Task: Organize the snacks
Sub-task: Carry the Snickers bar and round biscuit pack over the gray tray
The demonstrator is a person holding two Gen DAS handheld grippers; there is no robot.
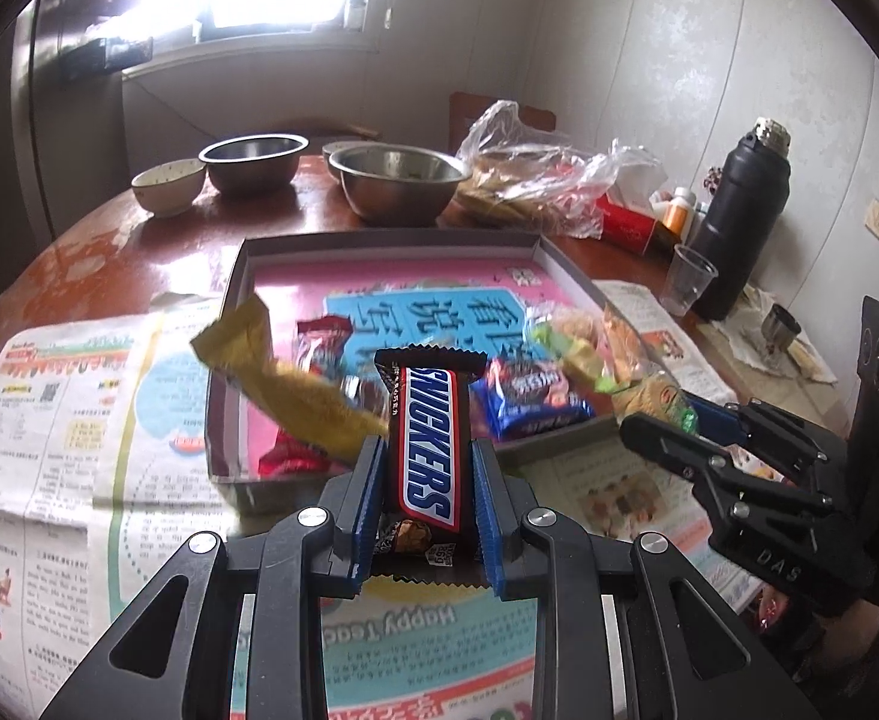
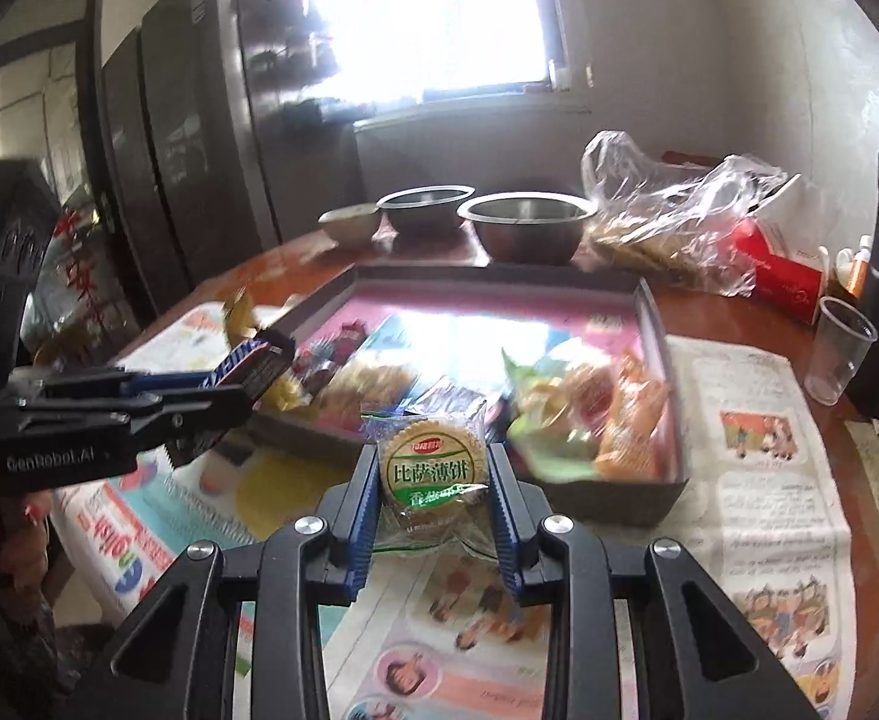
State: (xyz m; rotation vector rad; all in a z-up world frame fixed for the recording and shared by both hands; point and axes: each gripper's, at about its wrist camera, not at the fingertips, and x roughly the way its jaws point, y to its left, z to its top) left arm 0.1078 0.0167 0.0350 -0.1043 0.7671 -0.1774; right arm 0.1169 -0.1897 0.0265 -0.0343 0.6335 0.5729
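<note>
Snacks [image 1: 535, 402] lie loose in the shallow tray [image 1: 391, 238].

Tray [image 1: 232, 300] on table [image 1: 157, 240] centre; snacks [image 1: 535, 396] inside; bowls [image 1: 400, 180] behind; flask [image 1: 739, 216], cup [image 1: 688, 279] right.

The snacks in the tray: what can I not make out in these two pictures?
- Right wrist view: snacks in the tray are smeared by blur; no wrapper there is readable.
- Left wrist view: the red candy is half hidden behind the yellow wrapper.
- Left wrist view: the cracker pack is partly covered by the right gripper.
</note>
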